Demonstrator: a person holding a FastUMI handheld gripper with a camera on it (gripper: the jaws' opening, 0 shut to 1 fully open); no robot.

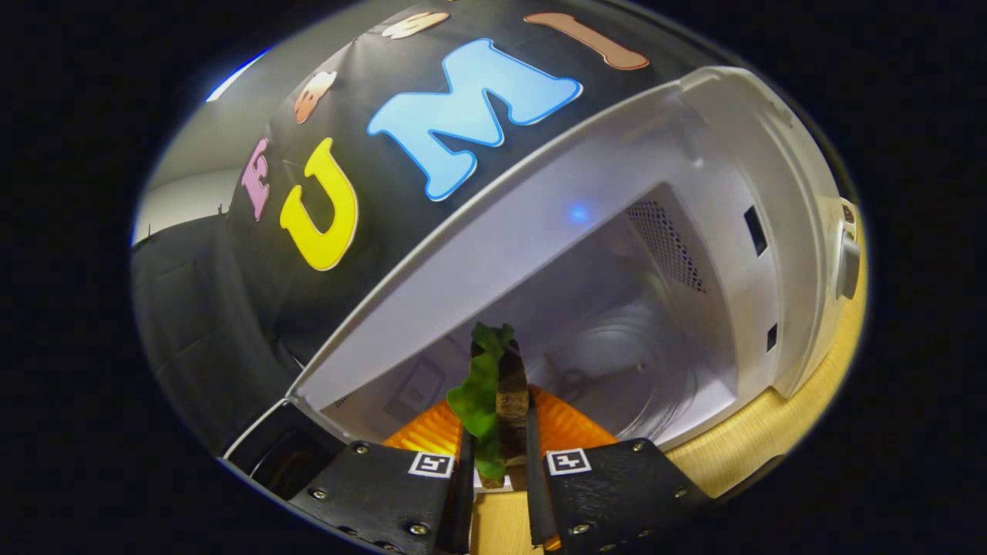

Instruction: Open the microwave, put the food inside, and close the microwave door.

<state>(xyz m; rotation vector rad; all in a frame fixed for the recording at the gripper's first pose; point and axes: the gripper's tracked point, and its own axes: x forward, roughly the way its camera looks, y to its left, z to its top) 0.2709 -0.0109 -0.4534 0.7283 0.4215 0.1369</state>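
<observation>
**Food held at the open microwave, ready to go in**

Wooden tabletop (732, 455) carries the microwave (740, 193), and behind the microwave hangs the booth's black cloth wall. The microwave door is already off the opening, so its pale cavity (617, 339) lies open straight beyond your tool; the vent grille sits on the cavity's right-hand wall and the round turntable floor shows deeper in.

Your tool (497, 470) is closed on the food (497, 393): both fingers press its sides, and it stands up between them as a stack with a green leaf (478, 393) and a brown layer. Just past the fingers, an orange ridged piece (567, 428) shows on either side of the food; you cannot tell from here whether it is part of the food or a dish under it.

Opening looks done, judging by the exposed cavity, and the step in hand is carrying the food inside. The food sits near the microwave's front lip, not yet over the turntable floor.

Next, you will likely need to push forward over the lip, keep the stack upright, lower it onto the cavity floor, then release and back straight out. Closing the door is not yet done.
</observation>
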